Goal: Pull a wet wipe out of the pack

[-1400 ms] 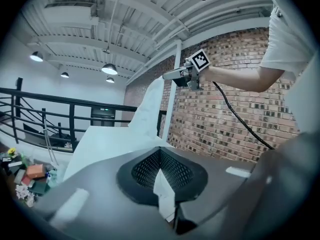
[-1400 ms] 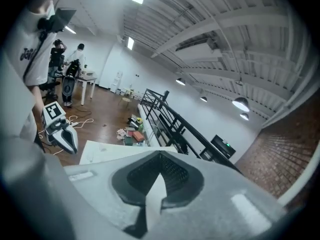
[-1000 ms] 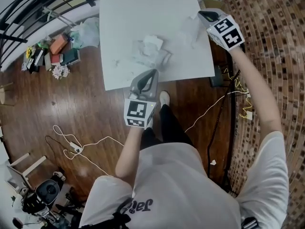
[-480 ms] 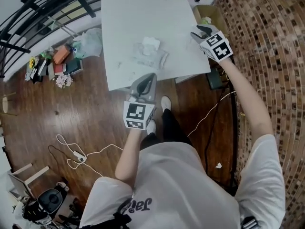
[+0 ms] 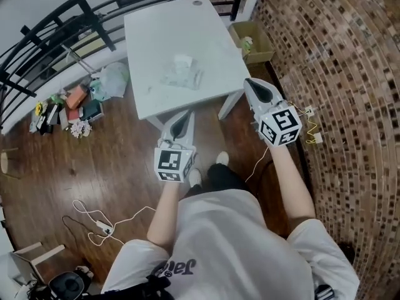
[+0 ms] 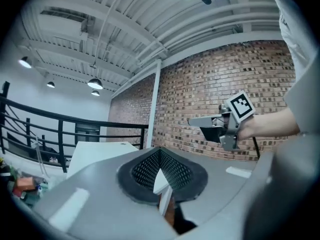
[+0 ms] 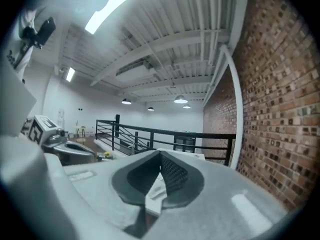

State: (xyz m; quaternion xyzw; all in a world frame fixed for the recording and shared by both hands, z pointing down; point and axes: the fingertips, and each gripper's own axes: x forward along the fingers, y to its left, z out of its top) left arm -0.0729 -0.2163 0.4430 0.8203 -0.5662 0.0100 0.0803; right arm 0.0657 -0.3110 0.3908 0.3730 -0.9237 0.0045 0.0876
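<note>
Item 1: soft, pale, translucent plastic wet-wipe pack (image 5: 186, 78). It lies flat on the white rectangular table (image 5: 156, 36), towards my near edge and roughly central across its width.

Item 2: crumpled white wet wipe (image 5: 182, 61), bunched at the pack's far end and touching it. I cannot tell whether it is fully free of the opening.

Shirt (image 5: 237, 242): white, short sleeves, dark lettering on the chest.
Trousers (image 5: 219, 177): dark.
Shoes (image 5: 222, 159): white.
Left gripper (image 5: 185, 114), right gripper (image 5: 250, 82): grey shells, black-and-white marker cubes.
</note>
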